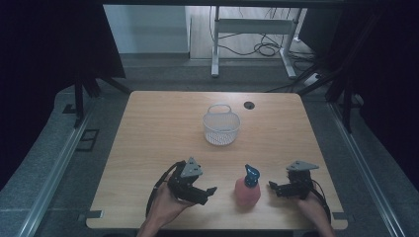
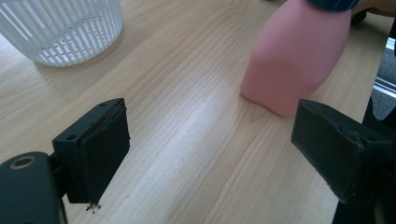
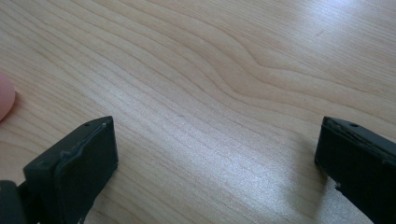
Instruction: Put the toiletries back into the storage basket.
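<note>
- Left tongs (image 1: 210,192): held in the person's left hand (image 1: 165,207) near the front edge of the surface (image 1: 158,123), just left of the pink bottle (image 1: 247,192). Tips point right, toward the bottle. Jaws spread wide, nothing between them.
- Left gripper view: left tongs (image 2: 210,140) show bare wood between the two black jaws. The bottle (image 2: 294,60) stands just beyond the right-hand jaw, close to it, but contact cannot be told.
- White basket (image 1: 221,126): behind the bottle, toward the far edge of the surface, well apart from it. Slatted wall, handle up at its back rim. In the left gripper view the basket (image 2: 60,28) sits at upper left, far from the jaws.
- Pink bottle: upright on the surface, between the two tongs. Blue spray top (image 1: 252,176), tilted nozzle. Neither tongs hold it.
- Small dark round hole (image 1: 249,105) in the surface, far behind the bottle, just right of the basket.
- Right tongs (image 1: 272,186): right of the bottle, held in the person's right hand (image 1: 316,210). Tips point left at the bottle, near it but apart. Jaws spread, empty.
- Right gripper view: right tongs (image 3: 217,149) over bare wood grain; a sliver of the bottle (image 3: 5,100) at the left edge.
</note>
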`<move>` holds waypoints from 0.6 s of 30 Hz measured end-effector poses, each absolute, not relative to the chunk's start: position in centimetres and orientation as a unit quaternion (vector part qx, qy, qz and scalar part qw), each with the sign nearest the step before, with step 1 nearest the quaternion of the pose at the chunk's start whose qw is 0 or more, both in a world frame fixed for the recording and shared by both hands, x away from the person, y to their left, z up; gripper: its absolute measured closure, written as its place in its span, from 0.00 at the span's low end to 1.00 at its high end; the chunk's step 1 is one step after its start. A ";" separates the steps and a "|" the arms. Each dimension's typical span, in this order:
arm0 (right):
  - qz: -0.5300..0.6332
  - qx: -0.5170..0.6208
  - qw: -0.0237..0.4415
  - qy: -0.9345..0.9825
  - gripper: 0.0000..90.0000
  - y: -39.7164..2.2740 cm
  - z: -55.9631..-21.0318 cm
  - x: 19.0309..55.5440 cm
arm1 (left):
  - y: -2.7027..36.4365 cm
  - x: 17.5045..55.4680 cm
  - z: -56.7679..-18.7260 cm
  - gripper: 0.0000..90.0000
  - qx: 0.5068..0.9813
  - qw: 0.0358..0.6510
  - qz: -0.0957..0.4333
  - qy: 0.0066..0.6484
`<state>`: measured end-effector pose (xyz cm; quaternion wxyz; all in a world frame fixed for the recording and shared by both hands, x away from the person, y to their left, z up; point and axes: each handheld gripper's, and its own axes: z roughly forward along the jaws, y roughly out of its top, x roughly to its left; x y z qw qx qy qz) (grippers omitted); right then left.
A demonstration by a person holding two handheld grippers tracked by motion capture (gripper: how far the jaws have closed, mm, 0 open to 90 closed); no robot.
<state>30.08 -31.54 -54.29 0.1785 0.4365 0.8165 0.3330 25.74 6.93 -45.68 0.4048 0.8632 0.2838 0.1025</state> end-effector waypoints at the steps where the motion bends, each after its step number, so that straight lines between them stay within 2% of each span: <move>1: 0.333 0.436 0.179 0.817 0.00 -31.5 -54.3 30.1 | 6.6 25.8 -45.6 0.13 0.864 0.406 0.100 0.282; 18: 0.333 0.436 0.178 0.817 0.00 -31.5 -54.3 30.1 | 3.1 26.4 -44.9 0.16 0.871 0.414 0.088 0.248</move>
